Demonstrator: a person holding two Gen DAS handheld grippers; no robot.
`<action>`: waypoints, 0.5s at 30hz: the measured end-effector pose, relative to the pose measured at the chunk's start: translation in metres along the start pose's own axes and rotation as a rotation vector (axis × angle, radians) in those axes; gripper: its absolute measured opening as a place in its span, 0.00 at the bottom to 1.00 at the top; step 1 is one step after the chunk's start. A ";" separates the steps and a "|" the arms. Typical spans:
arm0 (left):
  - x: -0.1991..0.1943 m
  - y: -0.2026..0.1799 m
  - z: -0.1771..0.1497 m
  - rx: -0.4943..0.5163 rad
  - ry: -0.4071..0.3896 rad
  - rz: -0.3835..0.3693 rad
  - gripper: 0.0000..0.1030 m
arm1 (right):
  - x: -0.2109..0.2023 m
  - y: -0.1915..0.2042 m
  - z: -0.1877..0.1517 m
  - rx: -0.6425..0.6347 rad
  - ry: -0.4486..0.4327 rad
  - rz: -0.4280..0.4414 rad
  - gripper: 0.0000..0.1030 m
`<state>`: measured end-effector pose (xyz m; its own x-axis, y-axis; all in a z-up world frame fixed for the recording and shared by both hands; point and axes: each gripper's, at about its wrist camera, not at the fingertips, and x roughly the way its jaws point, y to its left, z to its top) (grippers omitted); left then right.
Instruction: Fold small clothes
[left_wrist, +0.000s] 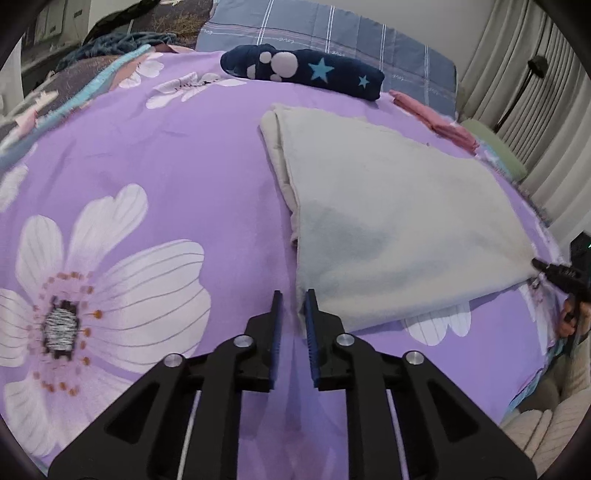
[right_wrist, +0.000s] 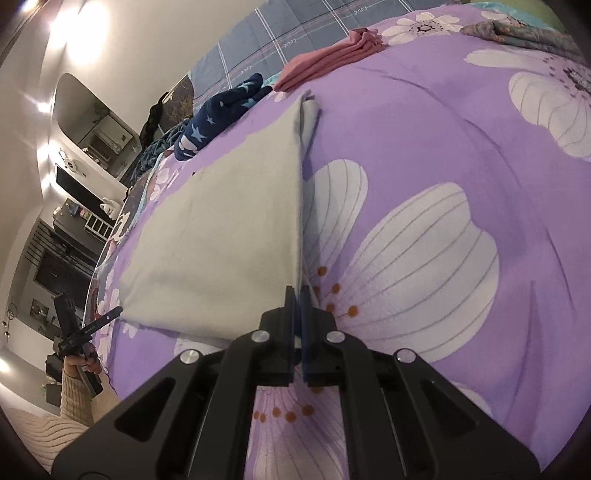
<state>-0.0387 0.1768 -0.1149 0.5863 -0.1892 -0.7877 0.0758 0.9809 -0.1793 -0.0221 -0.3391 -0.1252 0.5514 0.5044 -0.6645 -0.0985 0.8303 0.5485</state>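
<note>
We have the pale grey-white garment (left_wrist: 399, 221) lying part-folded on the purple floral bedsheet (left_wrist: 166, 166), its doubled edge turned toward the pillow end. Its near corner on our right side is pinched in the right tool (right_wrist: 297, 295), whose fingers are pressed together on the cloth and lift that edge slightly off the sheet, judging by the shadow beneath it. We judge this hold keeps the layers aligned and taut for the next fold.

The left tool (left_wrist: 293, 314) sits at the garment's other near corner with its fingers spread a little, the cloth just beside the inner finger but not between them; it grips nothing. It looks placed to take that corner so both ends can be carried over together.

Beyond the garment, toward the pillows, lie a navy star-print piece (left_wrist: 303, 72) rolled up and a folded pink piece (left_wrist: 432, 114), probably finished items set out of the way. A grey plaid pillow (left_wrist: 332, 33) sits behind them.
</note>
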 end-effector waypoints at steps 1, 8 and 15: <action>-0.004 -0.003 0.002 0.009 -0.005 0.014 0.14 | -0.001 0.001 0.001 -0.010 -0.001 -0.002 0.03; -0.029 -0.098 0.042 0.223 -0.159 -0.038 0.38 | -0.016 -0.004 0.040 -0.014 -0.084 -0.045 0.18; 0.051 -0.287 0.042 0.586 -0.039 -0.290 0.38 | 0.023 -0.007 0.108 -0.078 -0.047 -0.073 0.10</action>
<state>0.0028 -0.1123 -0.0787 0.5043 -0.4587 -0.7316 0.6558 0.7546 -0.0210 0.0806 -0.3585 -0.0898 0.5977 0.4317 -0.6755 -0.1202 0.8813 0.4569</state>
